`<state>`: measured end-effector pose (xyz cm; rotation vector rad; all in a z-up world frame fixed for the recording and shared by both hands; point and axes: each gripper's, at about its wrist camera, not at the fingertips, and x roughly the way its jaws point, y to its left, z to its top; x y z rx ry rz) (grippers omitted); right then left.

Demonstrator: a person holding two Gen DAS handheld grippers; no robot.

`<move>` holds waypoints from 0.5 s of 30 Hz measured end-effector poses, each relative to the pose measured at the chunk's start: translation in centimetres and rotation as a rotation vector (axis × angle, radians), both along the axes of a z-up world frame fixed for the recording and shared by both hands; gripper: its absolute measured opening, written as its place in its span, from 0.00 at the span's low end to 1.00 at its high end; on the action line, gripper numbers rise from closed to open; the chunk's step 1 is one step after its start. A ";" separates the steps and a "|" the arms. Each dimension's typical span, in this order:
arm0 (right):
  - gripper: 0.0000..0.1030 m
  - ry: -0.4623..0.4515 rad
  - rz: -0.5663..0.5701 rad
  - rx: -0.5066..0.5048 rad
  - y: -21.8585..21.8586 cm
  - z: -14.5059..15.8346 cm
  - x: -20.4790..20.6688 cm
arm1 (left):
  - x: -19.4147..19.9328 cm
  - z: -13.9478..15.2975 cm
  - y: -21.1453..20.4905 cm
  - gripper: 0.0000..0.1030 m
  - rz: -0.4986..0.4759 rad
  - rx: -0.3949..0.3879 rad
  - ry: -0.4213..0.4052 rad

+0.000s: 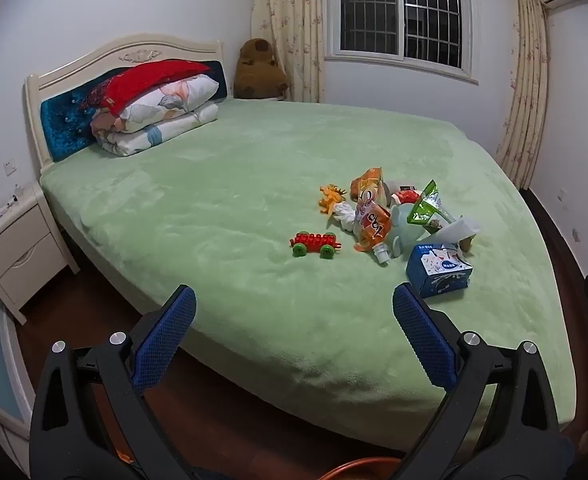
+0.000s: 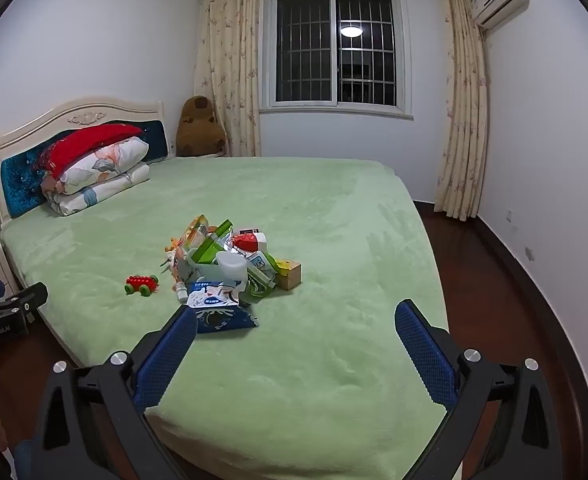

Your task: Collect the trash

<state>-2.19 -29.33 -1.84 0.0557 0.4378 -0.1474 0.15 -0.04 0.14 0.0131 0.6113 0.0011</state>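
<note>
Green-covered bed (image 1: 254, 184): trash pile (image 1: 397, 216), red toy car (image 1: 315, 243), folded quilts (image 1: 154, 120).
</note>
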 end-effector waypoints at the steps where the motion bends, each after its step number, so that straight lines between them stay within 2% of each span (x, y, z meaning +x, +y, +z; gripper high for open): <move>1: 0.95 0.001 0.000 -0.004 0.0 0.0 0.0 | 0.1 0.0 0.0 0.94 0.003 0.000 -0.003; 4: 0.95 0.007 0.003 -0.010 0.1 -0.4 0.3 | -0.5 -0.3 -0.3 0.94 -0.010 0.001 -0.028; 15: 0.95 0.025 0.009 -0.010 -0.3 0.0 0.0 | -0.5 -0.5 -0.4 0.94 -0.016 -0.005 -0.009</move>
